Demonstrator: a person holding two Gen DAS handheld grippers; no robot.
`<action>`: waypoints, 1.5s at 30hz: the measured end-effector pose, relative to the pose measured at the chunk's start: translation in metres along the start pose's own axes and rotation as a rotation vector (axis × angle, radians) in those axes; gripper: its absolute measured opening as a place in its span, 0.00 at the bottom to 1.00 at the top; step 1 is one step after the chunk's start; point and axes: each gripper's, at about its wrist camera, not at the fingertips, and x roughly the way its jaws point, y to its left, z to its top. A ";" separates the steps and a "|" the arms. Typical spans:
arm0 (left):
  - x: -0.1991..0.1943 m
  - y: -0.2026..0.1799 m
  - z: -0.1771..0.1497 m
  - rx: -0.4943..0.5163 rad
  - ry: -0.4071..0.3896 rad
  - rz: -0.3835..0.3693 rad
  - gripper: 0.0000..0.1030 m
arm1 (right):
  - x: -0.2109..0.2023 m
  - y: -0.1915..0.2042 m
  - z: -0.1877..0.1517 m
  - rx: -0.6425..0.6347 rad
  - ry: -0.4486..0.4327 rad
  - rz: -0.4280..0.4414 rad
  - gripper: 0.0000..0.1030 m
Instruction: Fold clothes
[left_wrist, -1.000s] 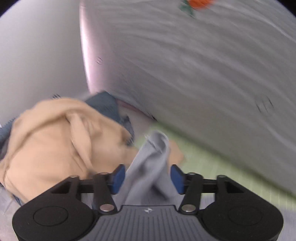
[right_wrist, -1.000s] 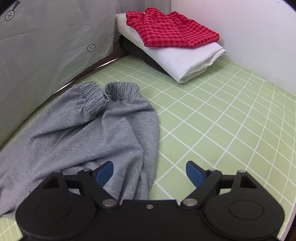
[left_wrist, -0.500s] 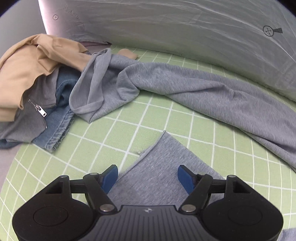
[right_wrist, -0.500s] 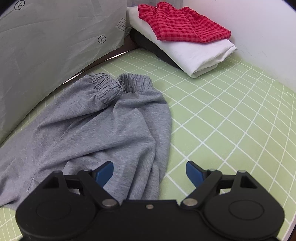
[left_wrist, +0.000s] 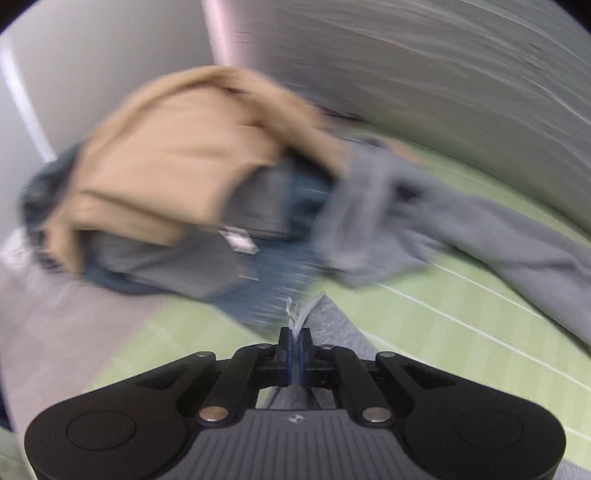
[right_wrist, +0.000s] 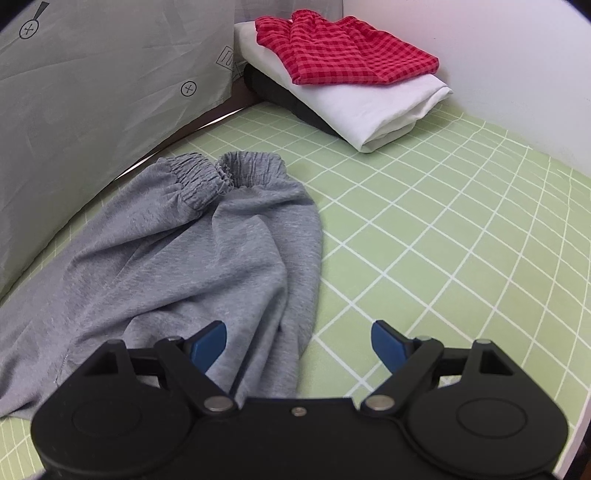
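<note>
So the grey sweatpants (right_wrist: 177, 258) are spread out on the green checked sheet (right_wrist: 443, 229), and they run long-ways from the elastic waistband (right_wrist: 221, 173) at the far end of the right gripper's view off toward the left side, where the legs end up; the long axis basically goes from one gripper to the other. The left gripper (left_wrist: 294, 350) has just snapped closed and it's pinching a hem corner of the grey fabric right at its tips, a bit of loose thread sticking up past the pads; that view is all motion blur, so I can't say much about finer details there. The right gripper (right_wrist: 297, 341) hangs with its jaws spread wide, nothing between them; the near edge of the pants lies just under and ahead of its left finger, waistband further out in front. My guess is the next move hinges on that: left hand already has its end, so it's the nearer one to start a fold, carrying the leg along the length toward the waistband, while the right still needs to come down on cloth.

Out past the left gripper there's a messy heap: tan garment (left_wrist: 177, 158) on top of denim (left_wrist: 266, 273). Ahead and to the right of the right gripper sits a folded stack, red checked piece (right_wrist: 343, 55) on white (right_wrist: 369, 107); a grey sheet (right_wrist: 103, 92) hangs along the back, plain white wall (right_wrist: 517, 55) to the right.
</note>
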 end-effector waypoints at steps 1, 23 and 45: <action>0.003 0.016 0.004 -0.027 -0.003 0.057 0.04 | 0.000 -0.001 0.000 0.004 -0.001 -0.003 0.84; -0.051 0.027 -0.092 -0.196 0.255 -0.061 0.95 | 0.041 0.002 0.049 0.080 -0.035 0.065 0.83; -0.043 0.069 -0.112 -0.552 0.349 -0.098 1.00 | 0.079 -0.004 0.070 0.129 -0.017 0.089 1.00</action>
